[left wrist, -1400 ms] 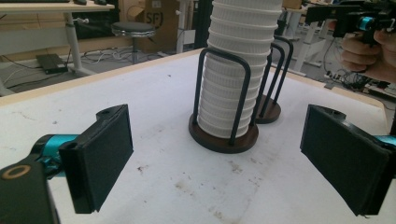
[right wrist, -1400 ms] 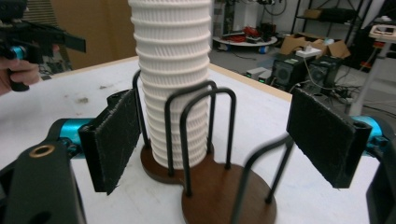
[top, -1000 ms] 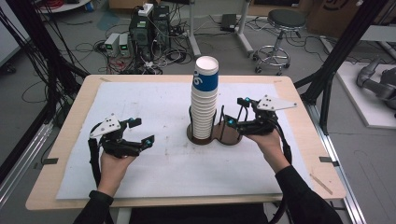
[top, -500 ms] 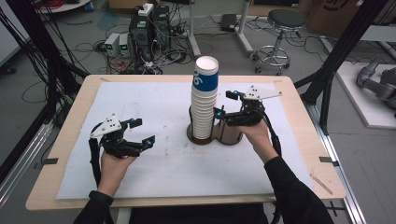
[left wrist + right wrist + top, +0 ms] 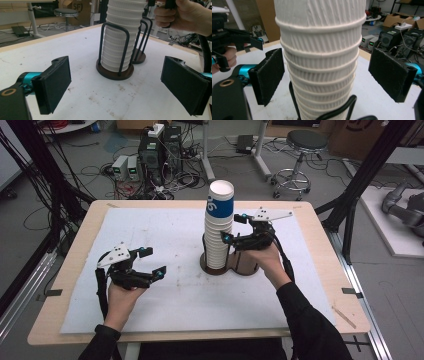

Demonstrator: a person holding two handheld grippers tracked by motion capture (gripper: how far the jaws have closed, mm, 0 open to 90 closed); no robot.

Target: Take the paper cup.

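A tall stack of white ribbed paper cups [image 5: 218,237], its top cup banded in blue, stands in a black wire holder on a dark round base [image 5: 215,268] at mid table. My right gripper [image 5: 233,227] is level with the stack's middle. Its jaws have just been opening and stand open on either side of the cup stack [image 5: 322,62], with the pads [image 5: 268,77] apart from it. My left gripper [image 5: 154,262] rests open at the left of the table, nothing between its jaws. It [image 5: 120,85] faces the cup stack [image 5: 118,37] from a distance.
A second wire holder [image 5: 246,265] with no cups in it stands just right of the first, under my right hand. A white sheet [image 5: 165,305] covers the wooden tabletop. Computers, cables and a stool [image 5: 300,150] are on the floor beyond the far edge.
My right gripper has moved left and slightly away from me, from beside the empty holder up to the cup stack, which now sits between its jaws. The left gripper has stayed put.
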